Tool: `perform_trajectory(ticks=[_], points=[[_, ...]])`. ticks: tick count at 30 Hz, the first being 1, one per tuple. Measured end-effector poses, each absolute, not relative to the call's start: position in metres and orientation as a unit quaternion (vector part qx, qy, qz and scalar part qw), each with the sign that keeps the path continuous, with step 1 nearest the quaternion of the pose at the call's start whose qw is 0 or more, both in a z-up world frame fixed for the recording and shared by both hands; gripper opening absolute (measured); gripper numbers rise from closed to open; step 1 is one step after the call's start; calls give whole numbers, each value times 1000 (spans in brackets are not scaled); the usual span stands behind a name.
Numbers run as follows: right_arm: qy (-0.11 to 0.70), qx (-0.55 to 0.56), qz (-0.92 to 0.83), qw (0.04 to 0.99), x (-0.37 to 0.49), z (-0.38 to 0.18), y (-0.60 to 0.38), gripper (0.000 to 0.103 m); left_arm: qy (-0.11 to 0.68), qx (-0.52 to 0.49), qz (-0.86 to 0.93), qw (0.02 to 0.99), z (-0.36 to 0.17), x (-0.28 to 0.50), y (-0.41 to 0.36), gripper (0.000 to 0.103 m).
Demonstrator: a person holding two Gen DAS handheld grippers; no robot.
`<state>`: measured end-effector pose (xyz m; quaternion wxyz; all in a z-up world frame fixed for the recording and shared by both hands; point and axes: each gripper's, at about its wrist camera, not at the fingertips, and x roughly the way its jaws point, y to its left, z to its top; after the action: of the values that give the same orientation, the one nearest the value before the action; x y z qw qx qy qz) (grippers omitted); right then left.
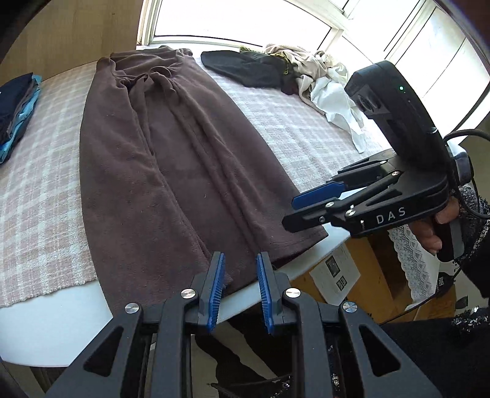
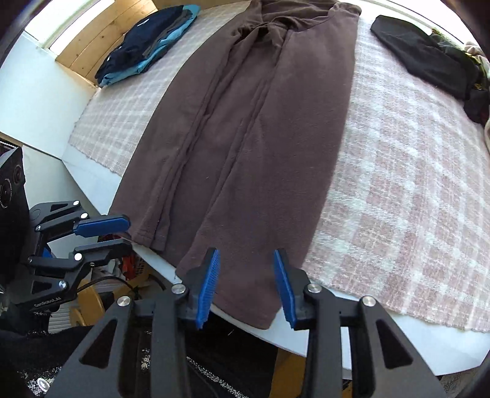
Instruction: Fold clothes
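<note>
Hovering grippers: both hang over the table's near edge, pointing steeply down at the hems.
Left gripper (image 1: 240,290): blue pads parted by a narrow gap, nothing between them, above the hem at 6 o'clock.
Right gripper (image 2: 246,286): jaws apart and wider, empty, the nearer trouser leg's hem lying below the gap.
Hand (image 1: 441,226): wraps the right gripper's grip at 3 o'clock.
Brown trousers (image 1: 171,159): spread flat lengthwise on the checked pink blanket (image 1: 39,196), waistband at 12 o'clock, hems reaching the white table (image 1: 58,330) edge.
Folded stack (image 2: 147,46): dark and blue garments, 10 o'clock.
Unfolded pile (image 1: 306,73): black, beige and white clothes, 1 o'clock, by the window (image 1: 245,18).
</note>
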<state>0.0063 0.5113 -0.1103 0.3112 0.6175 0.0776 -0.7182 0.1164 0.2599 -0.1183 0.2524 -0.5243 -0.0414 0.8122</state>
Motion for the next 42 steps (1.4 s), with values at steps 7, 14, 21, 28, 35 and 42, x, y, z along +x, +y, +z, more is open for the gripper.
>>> perform_trajectory(ticks=[7,14,21,28,35,42], points=[[-10,639,-706,305,-7,-131,551,42,-85,-555,814,149,-126,108,186,24],[-44,660,-675,327,9,-153,540,45,-124,-591,784,144,-149,103,166,28],[3,645,-695,316,25,-148,524,48,-150,-615,758,161,-163,104,165,34],[48,629,-710,313,35,-146,504,48,-117,-628,746,189,-163,102,182,36],[35,621,-715,320,31,-147,507,20,-78,-624,751,202,-162,100,193,22],[-80,636,-692,332,20,-142,528,14,-144,-593,750,255,-146,97,180,10]])
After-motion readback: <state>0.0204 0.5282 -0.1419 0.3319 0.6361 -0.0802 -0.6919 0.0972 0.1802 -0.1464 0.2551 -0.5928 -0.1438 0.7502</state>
